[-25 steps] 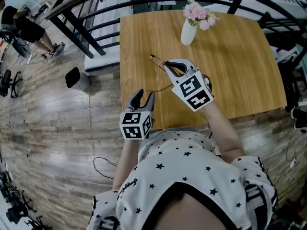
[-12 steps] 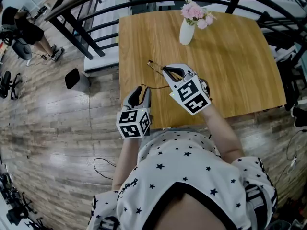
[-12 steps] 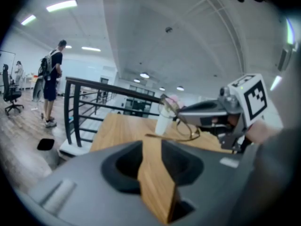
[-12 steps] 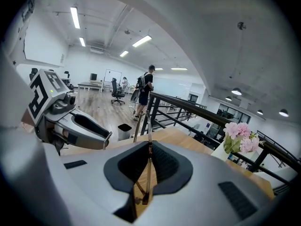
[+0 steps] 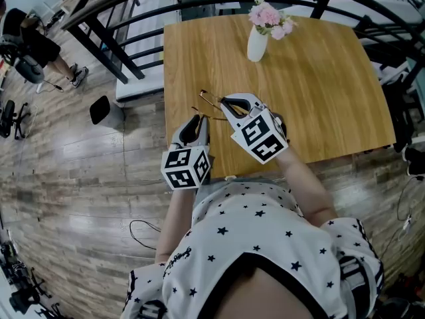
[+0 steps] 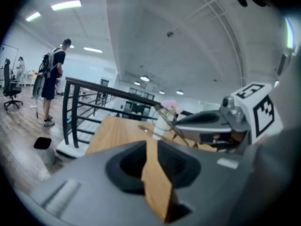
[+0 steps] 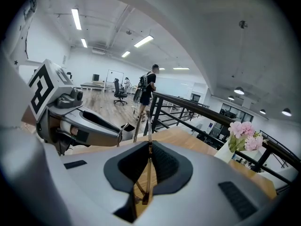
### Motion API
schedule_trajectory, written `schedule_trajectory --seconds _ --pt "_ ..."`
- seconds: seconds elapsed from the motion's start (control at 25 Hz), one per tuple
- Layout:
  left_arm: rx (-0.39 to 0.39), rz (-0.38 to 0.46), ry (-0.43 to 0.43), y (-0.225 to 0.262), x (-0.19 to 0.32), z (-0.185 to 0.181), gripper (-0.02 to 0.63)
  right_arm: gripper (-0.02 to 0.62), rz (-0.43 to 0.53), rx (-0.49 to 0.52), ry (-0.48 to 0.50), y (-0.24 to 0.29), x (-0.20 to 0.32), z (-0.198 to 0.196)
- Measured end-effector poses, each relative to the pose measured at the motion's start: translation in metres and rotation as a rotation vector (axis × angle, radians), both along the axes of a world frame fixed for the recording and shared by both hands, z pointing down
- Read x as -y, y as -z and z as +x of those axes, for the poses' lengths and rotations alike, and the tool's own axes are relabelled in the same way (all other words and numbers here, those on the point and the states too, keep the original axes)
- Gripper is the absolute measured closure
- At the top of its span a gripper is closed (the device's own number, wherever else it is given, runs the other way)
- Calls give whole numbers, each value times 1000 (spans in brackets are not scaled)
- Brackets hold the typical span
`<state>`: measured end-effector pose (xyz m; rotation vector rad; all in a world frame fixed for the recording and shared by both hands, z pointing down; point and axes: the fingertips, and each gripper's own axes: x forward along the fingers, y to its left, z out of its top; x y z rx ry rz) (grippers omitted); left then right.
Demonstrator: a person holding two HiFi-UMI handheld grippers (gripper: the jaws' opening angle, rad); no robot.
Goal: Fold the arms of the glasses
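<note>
Thin gold-rimmed glasses [image 5: 208,101] hang above the wooden table [image 5: 319,78], and my right gripper [image 5: 224,102] is shut on their frame. In the right gripper view the gold wire [image 7: 148,166] runs up between the pressed pads. One glasses arm [image 5: 202,117] reaches down toward my left gripper [image 5: 194,122]. Its curled end [image 7: 123,127] lies right at that gripper's tips. The left gripper [image 6: 151,142] is closing, with a narrow gap left between its jaws. Through that gap only table wood shows. From the left gripper view the glasses [image 6: 165,119] are ahead, beyond its tips.
A white vase of pink flowers [image 5: 259,37] stands at the table's far side. A black railing [image 5: 106,32] runs along the table's left edge, over wooden floor. A person [image 5: 36,38] stands far off at the left.
The left jaws have narrowed from wide open to a slim gap. The right gripper has carried the glasses left and nearer, toward the left gripper's tips.
</note>
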<state>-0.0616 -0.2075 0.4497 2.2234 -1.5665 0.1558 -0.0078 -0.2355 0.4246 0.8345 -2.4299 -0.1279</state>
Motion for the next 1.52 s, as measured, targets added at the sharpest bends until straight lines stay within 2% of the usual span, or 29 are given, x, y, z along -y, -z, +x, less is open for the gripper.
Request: schedule_trajectory --seconds 1.0,1.52 --pt "-15 10 -28 6 8 14 566 575 -24 0 21 -9 -7 -10" --pt "-5 -37 -8 -13 5 6 566 575 -60 -47 4 -38 2 -1"
